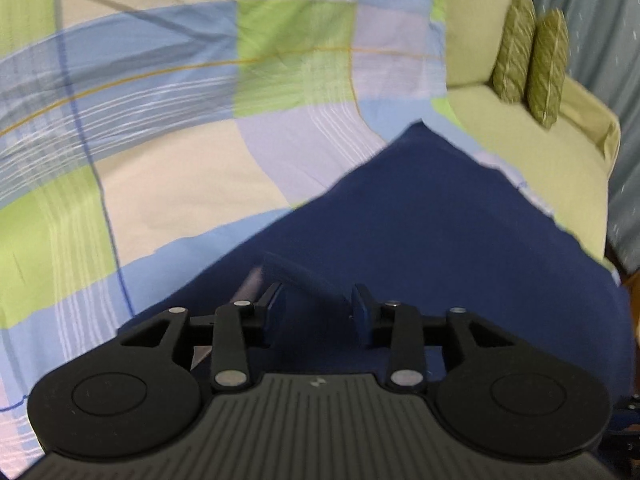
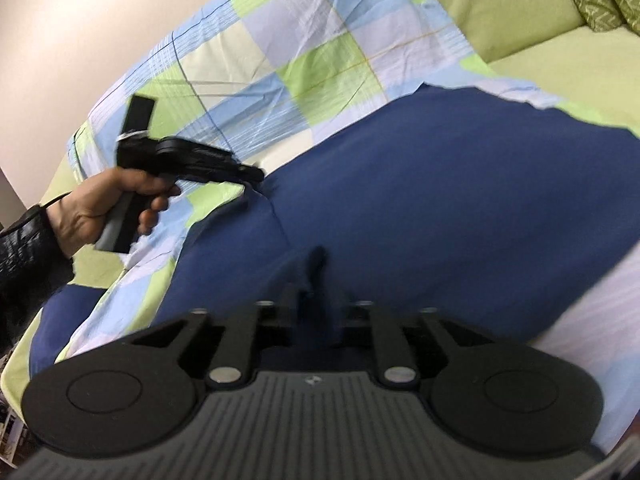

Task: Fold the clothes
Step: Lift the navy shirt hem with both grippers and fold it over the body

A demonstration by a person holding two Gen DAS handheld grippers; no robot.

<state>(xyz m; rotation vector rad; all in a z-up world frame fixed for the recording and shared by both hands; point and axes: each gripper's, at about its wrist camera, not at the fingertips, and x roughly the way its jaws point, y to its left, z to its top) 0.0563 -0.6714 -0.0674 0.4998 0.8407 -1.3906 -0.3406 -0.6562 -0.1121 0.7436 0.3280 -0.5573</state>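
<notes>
With the navy cloth (image 2: 440, 184) spread on the checked sheet (image 1: 168, 128), both grippers sit at its near edge, w/ jaws parted. Left gripper (image 1: 318, 310) has a small fold of cloth betw. its pads, not pinched; right gripper (image 2: 316, 304) likewise has a ridge of cloth in its gap. Looks like a fold just laid down & let go. Next: re-grip an edge, carry it across for another fold.

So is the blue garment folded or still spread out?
Mostly spread: the blue garment lies broad and flat across the checked sheet; any fold underneath cannot be told.
</notes>
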